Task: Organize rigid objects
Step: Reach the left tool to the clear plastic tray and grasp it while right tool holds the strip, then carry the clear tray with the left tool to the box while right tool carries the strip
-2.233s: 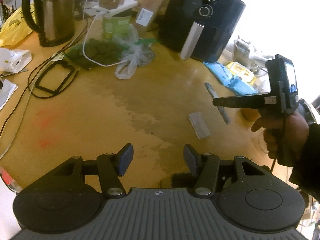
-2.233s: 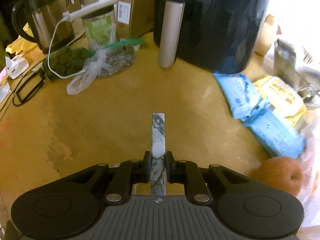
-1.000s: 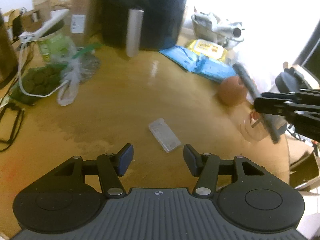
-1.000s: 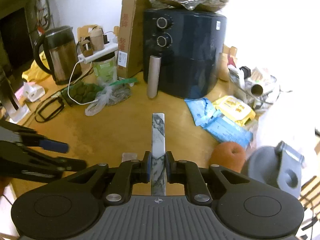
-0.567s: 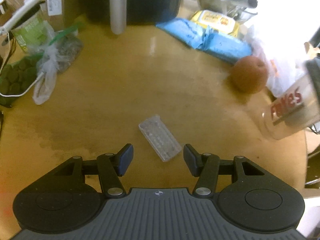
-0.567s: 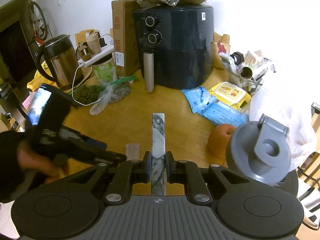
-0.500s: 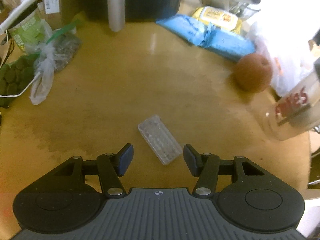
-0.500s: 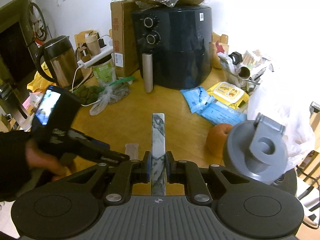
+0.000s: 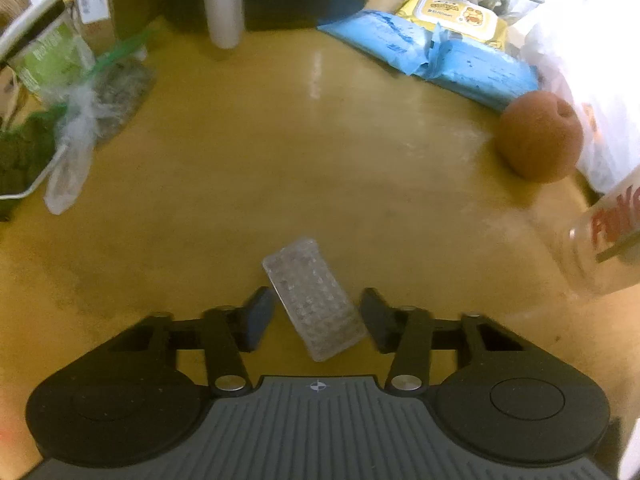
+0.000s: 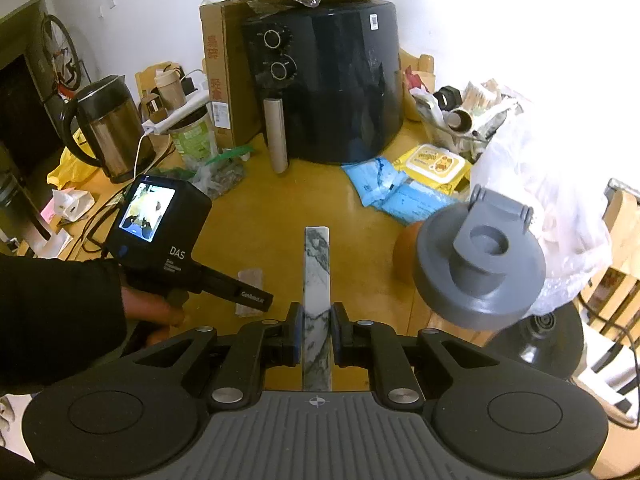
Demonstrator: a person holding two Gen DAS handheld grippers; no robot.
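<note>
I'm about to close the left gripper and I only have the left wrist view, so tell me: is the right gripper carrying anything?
Observer: Yes. The right gripper is shut on a marble-patterned bar, which sticks out forward past its fingertips.
Operator: The bottle at my right edge is cut off. Is it capped?
Observer: Yes, a gray lid with a flip cap sits on it.
Operator: Is my left gripper really down at the clear tray?
Observer: In the right wrist view, one of its fingers crosses in front of the tray, which lies flat on the table; I can't tell whether they touch.
</note>
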